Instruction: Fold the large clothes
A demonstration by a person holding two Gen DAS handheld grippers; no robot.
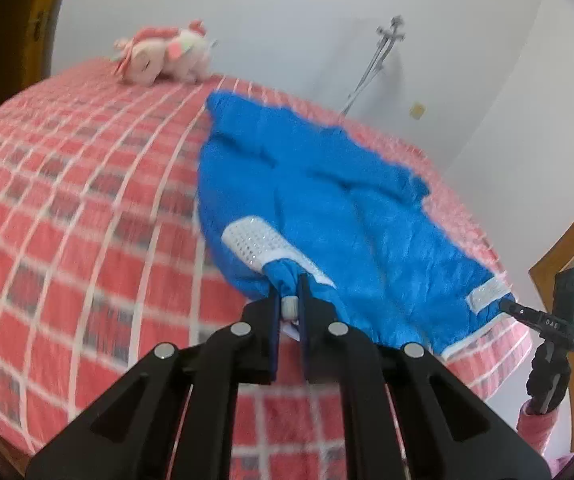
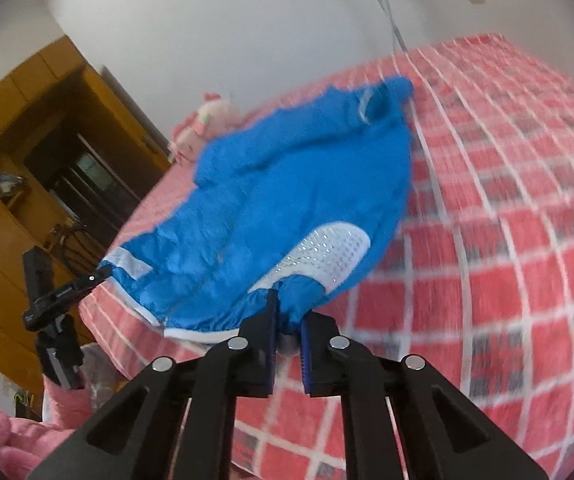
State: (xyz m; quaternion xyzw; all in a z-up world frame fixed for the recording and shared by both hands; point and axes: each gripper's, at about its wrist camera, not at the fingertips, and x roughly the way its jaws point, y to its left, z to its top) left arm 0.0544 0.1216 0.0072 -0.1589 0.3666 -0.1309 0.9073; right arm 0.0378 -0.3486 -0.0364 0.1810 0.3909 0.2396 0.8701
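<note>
A bright blue jacket [image 1: 327,208] is spread across the bed [image 1: 87,208], which is covered in a red and white checked quilt, with the garment's near end lifted off the cover by both tools. The left hand-held gripper [image 1: 289,292] has its two fingers pinched tight on a bunched corner of blue fabric just below a white dotted patch [image 1: 259,244]. The right hand-held gripper [image 2: 287,316] is likewise clamped on the other near corner, next to a matching white patch [image 2: 327,252]. Both views are blurred. A pink and white plush toy [image 1: 163,56] lies at the far edge of the bed near the white wall [image 1: 287,20], well apart from the jacket.
</note>
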